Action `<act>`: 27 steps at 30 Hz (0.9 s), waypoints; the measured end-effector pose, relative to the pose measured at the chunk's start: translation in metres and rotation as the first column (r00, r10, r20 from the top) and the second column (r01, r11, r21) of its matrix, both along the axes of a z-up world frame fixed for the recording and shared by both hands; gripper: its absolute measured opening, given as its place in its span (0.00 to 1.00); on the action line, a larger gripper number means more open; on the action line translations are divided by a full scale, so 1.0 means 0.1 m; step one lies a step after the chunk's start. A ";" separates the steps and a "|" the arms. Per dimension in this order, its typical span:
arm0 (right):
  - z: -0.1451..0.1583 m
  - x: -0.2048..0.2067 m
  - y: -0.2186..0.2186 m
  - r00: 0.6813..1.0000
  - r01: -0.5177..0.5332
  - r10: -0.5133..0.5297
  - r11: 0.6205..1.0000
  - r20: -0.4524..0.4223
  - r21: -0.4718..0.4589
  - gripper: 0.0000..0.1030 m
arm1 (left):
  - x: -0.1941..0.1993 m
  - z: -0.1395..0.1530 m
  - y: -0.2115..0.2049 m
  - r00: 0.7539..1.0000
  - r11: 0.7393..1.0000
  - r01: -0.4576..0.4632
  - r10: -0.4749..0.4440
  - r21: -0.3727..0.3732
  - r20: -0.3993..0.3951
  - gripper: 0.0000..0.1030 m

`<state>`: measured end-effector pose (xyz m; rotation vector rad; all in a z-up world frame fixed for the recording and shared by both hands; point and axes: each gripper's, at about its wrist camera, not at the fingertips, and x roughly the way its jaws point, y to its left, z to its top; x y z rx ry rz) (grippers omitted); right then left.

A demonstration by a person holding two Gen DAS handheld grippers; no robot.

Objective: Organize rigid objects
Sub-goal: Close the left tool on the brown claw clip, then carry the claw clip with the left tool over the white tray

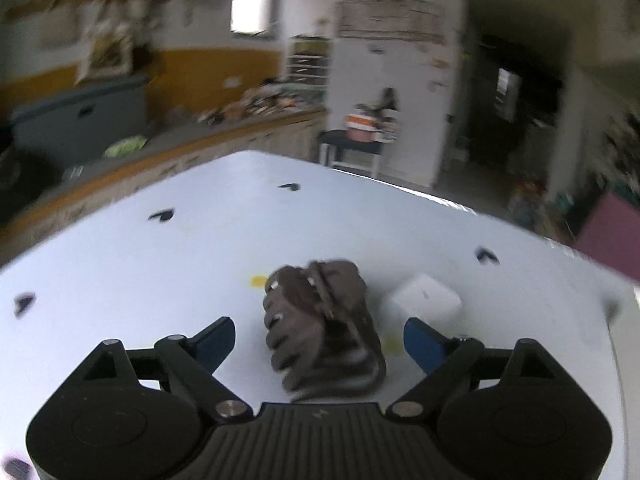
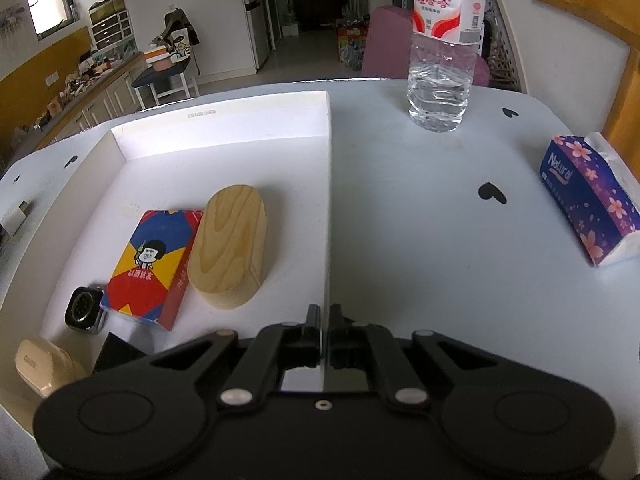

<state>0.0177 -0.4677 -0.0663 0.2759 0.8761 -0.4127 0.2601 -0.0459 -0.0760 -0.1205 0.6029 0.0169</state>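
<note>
Brown and ridged, the hair claw clip (image 1: 320, 320) lies on the white table (image 1: 140, 272) between the wide-spread blue pads of your left gripper (image 1: 320, 344); neither pad touches it, so nothing is held yet. You appear to be at the approach step of a pick: the next move calls for lowering the fingers to either side of the clip, closing on its body, and carrying it over to the tray. Just beyond the clip, beside the right-hand pad, sits one small white box (image 1: 424, 300), close enough that you should keep it clear of the closing finger.

Your right gripper (image 2: 324, 322) is fully closed, its fingers clamped on the near end of the white tray's (image 2: 224, 120) side wall, seemingly steadying it.

Inside the tray, nearest first, I count one dark square watch body (image 2: 83, 309), one red and yellow card box (image 2: 150, 266) and one oval wooden block (image 2: 230, 248). At the near left corner sit one cream charger (image 2: 38, 364) and one black flat item, too cut off to identify. Outside the tray stand one tissue pack (image 2: 588, 204) and, farthest away, one water bottle (image 2: 442, 52).
</note>
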 end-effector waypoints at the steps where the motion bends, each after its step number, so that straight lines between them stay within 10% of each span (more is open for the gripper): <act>1: 0.00 0.00 0.00 1.000 0.000 0.000 1.000 0.000 0.000 0.04 | 0.04 0.00 0.01 1.000 0.999 -0.022 0.022 -0.027 -0.002 0.87; 7: 0.00 0.00 0.01 1.000 -0.003 0.003 1.000 -0.003 -0.007 0.04 | 0.14 -0.09 -0.05 0.996 0.996 -0.092 0.092 -0.014 -0.009 0.63; 27: -0.01 0.01 0.03 1.000 -0.006 0.006 1.000 -0.008 -0.018 0.04 | -0.56 0.46 -0.25 0.987 0.995 0.097 -0.092 -0.035 0.131 0.62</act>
